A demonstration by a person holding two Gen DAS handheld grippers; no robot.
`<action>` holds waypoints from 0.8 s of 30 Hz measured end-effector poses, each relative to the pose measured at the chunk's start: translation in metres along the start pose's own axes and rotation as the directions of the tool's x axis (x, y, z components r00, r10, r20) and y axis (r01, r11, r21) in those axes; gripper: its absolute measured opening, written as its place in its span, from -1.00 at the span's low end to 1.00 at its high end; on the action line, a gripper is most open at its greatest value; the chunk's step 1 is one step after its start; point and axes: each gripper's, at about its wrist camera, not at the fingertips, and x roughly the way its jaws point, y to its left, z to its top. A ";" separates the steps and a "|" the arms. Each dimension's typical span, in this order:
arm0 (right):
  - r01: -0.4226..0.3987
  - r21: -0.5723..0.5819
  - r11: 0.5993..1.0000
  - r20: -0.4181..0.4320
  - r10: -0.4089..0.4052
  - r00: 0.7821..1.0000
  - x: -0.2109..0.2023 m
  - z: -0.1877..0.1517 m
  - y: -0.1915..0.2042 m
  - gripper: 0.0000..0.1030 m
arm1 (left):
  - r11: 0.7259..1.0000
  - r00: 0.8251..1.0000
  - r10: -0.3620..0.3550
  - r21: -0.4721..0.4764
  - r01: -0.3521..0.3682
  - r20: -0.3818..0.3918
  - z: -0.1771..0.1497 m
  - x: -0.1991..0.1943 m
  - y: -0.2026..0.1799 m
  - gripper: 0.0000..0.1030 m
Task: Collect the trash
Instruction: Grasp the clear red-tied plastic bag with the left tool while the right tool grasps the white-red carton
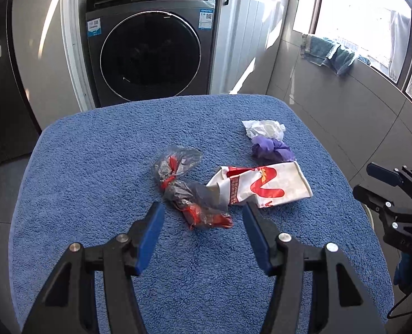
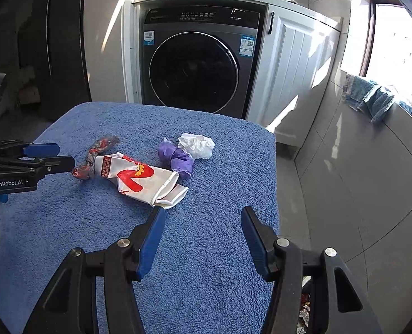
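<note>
We face a dark front-loading washing machine [image 1: 150, 53], door shut. Before it a blue towel-covered table [image 1: 94, 167] carries the trash: a flattened white-and-red paper cup [image 1: 264, 185] farthest from the machine, empty as far as we can see; a crumpled clear-and-red plastic wrapper [image 1: 189, 192] touching its left end; a purple wad [image 1: 272, 149] and white tissue [image 1: 264, 128] nearer the machine. Our left gripper [image 1: 203, 217] spreads open around the wrapper; our right gripper [image 2: 203, 222] hangs open, gripping nothing.

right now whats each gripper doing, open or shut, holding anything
left gripper: open, holding nothing, the plastic wrapper lies between its fingers.
right gripper: open, holding nothing.
</note>
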 end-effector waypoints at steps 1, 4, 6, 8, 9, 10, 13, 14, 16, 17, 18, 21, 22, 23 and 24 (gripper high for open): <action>-0.011 -0.008 1.000 -0.002 0.011 1.000 0.005 0.003 0.002 0.05 | 1.000 1.000 0.004 0.000 -0.004 -0.011 0.001 0.006 0.002 0.10; -0.039 -0.031 0.999 -0.007 0.039 0.999 0.017 0.009 0.009 0.05 | 1.000 0.999 0.013 0.003 -0.013 -0.052 0.003 0.025 0.005 0.10; -0.056 -0.050 0.997 -0.010 0.056 0.998 0.022 0.013 0.015 0.05 | 1.000 0.997 0.028 0.008 -0.027 -0.079 0.002 0.036 0.007 0.10; -0.071 -0.072 0.995 -0.011 0.070 0.997 0.027 0.016 0.020 0.05 | 1.000 0.994 0.031 0.005 -0.031 -0.103 0.000 0.046 0.011 0.10; -0.079 -0.083 0.993 -0.013 0.079 0.997 0.030 0.018 0.024 0.05 | 0.999 0.993 0.034 0.002 -0.034 -0.113 -0.001 0.050 0.012 0.09; -0.087 -0.095 0.992 -0.014 0.086 0.996 0.032 0.020 0.027 0.05 | 0.999 0.992 0.038 -0.001 -0.039 -0.121 -0.003 0.053 0.015 0.08; -0.113 -0.132 0.985 -0.024 0.111 0.994 0.040 0.024 0.036 0.05 | 0.999 0.990 0.037 -0.024 -0.040 -0.135 -0.005 0.060 0.024 -0.11; -0.123 -0.143 0.982 -0.031 0.120 0.992 0.044 0.025 0.039 0.07 | 0.999 0.991 0.037 -0.029 -0.041 -0.128 -0.005 0.060 0.027 -0.17; -0.144 -0.159 0.977 -0.045 0.139 0.989 0.052 0.027 0.044 0.08 | 0.998 0.991 0.038 -0.041 -0.044 -0.127 -0.004 0.060 0.033 -0.46; -0.154 -0.165 0.974 -0.053 0.147 0.988 0.056 0.028 0.047 0.08 | 0.998 0.991 0.038 -0.048 -0.044 -0.127 -0.003 0.060 0.038 -0.54; -0.166 -0.170 0.971 -0.061 0.158 0.986 0.060 0.029 0.050 0.08 | 0.997 0.991 0.033 -0.058 -0.040 -0.127 -0.003 0.059 0.042 -0.67; -0.198 -0.184 0.963 -0.083 0.185 0.979 0.072 0.032 0.060 0.08 | 0.996 0.992 0.007 -0.089 -0.018 -0.126 -0.004 0.057 0.053 -0.75; -0.207 -0.194 0.959 -0.089 0.193 0.977 0.076 0.034 0.064 0.08 | 0.996 0.992 0.005 -0.092 -0.016 -0.124 -0.005 0.056 0.055 -0.76; -0.222 -0.200 0.954 -0.098 0.206 0.974 0.079 0.035 0.068 0.08 | 0.995 0.993 0.000 -0.094 -0.012 -0.121 -0.008 0.053 0.056 -0.76; -0.238 -0.206 0.949 -0.109 0.219 0.970 0.084 0.037 0.072 0.08 | 0.995 0.993 -0.005 -0.098 -0.007 -0.117 -0.010 0.051 0.058 -0.77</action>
